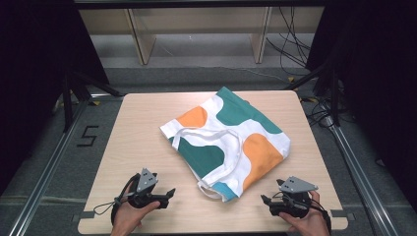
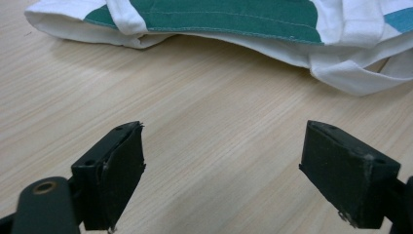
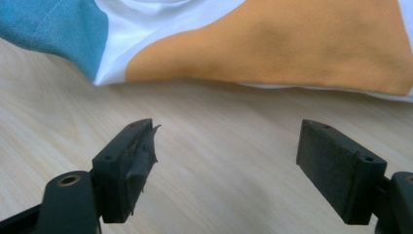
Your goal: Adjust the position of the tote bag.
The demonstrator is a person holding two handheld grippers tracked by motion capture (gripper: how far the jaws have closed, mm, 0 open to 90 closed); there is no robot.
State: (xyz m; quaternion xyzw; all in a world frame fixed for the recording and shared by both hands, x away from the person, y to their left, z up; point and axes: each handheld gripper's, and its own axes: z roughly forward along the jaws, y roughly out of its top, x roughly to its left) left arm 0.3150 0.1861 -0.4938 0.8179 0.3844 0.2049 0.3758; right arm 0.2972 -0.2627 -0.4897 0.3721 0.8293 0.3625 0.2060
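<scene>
At the table's near edge, the left gripper (image 1: 166,197) and right gripper (image 1: 268,205) rest with jaws spread, holding nothing. Between and beyond them lies the bag (image 1: 260,147), flat on the table (image 1: 142,123). It is probably light, soft and limp; the white straps (image 1: 209,133) or a hem should give the best hold. Its interior and underside are hidden.

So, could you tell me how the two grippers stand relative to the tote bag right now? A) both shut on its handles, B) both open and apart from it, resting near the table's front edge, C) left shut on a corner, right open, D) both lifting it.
B: the left gripper and right gripper both have jaws spread with bare table between them and the tote bag.
</scene>
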